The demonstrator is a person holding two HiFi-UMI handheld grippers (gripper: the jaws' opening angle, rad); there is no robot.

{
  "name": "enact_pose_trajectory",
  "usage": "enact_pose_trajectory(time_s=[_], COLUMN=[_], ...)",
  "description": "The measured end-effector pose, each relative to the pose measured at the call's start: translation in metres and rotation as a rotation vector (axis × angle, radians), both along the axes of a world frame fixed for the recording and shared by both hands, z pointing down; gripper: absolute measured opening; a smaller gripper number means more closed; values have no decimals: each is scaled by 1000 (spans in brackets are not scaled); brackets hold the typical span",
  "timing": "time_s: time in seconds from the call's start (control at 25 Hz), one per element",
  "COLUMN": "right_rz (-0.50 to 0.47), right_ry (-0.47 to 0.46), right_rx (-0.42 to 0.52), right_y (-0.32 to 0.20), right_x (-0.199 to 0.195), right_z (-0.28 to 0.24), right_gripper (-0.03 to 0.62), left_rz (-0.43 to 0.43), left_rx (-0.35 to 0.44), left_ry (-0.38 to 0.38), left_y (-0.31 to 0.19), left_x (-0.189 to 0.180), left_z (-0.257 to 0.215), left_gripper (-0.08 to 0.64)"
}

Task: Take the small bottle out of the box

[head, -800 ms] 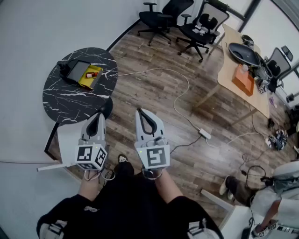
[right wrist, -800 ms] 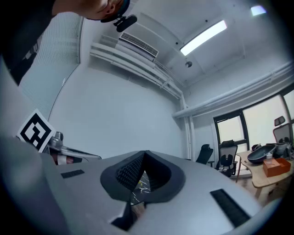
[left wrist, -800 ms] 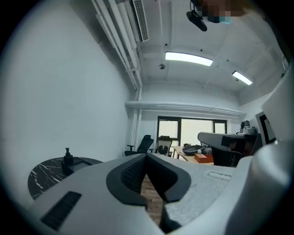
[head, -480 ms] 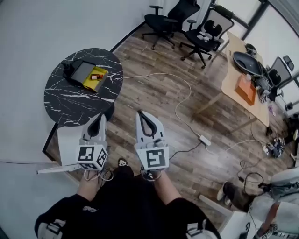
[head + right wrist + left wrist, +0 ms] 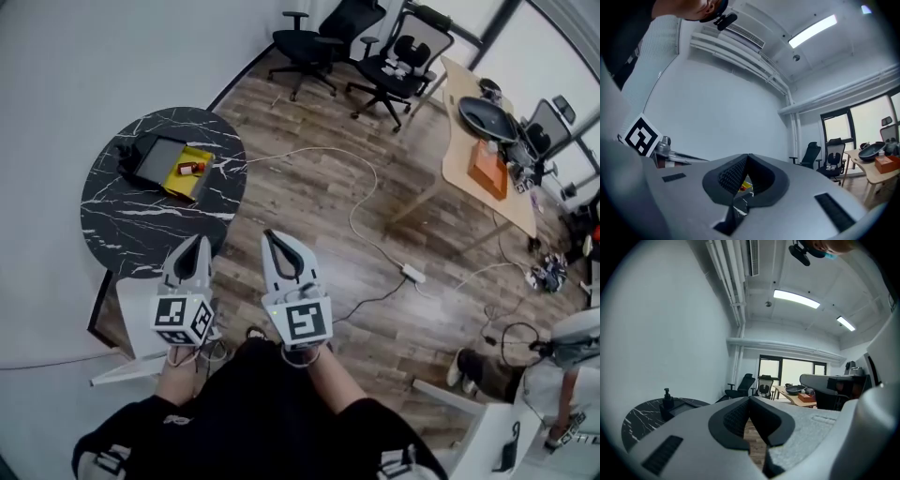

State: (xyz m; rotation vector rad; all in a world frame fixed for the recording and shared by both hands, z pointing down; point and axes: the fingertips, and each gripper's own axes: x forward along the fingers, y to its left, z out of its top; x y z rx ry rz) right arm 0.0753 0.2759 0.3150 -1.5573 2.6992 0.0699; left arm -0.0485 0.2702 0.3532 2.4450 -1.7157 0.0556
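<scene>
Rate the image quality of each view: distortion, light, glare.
Head view: evenly lit, sharp, fisheye curving the wall line; the box shows tiny. Left gripper view: dark vignette, ceiling light glaring, window washed out. Right gripper view: same vignette, light strip bright.

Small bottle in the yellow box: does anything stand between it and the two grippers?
Nothing visible does. The small bottle lies uncovered in the open yellow box on the round table. The left gripper and right gripper, jaws shut and empty, are apart from it; only bare tabletop and floor show between.
</scene>
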Motion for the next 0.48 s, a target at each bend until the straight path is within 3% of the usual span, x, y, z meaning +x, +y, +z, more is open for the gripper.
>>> enact_pose_trajectory(time_s=[0.12,0.48], right_rz=[-11,-97], right_ry=[-7,-61], right_rx=[-44,-45], right_y=[-14,-101], right_x=[-6,-25], right_z=[3,3], right_gripper=[-5,-5], left_rz=[12,-19], left_rx=[-23,-43], left_ry=[15,-15], left_y=[-11,-86], left_x=[2,-6], left_z=[11,21], left_gripper=[-2,-2])
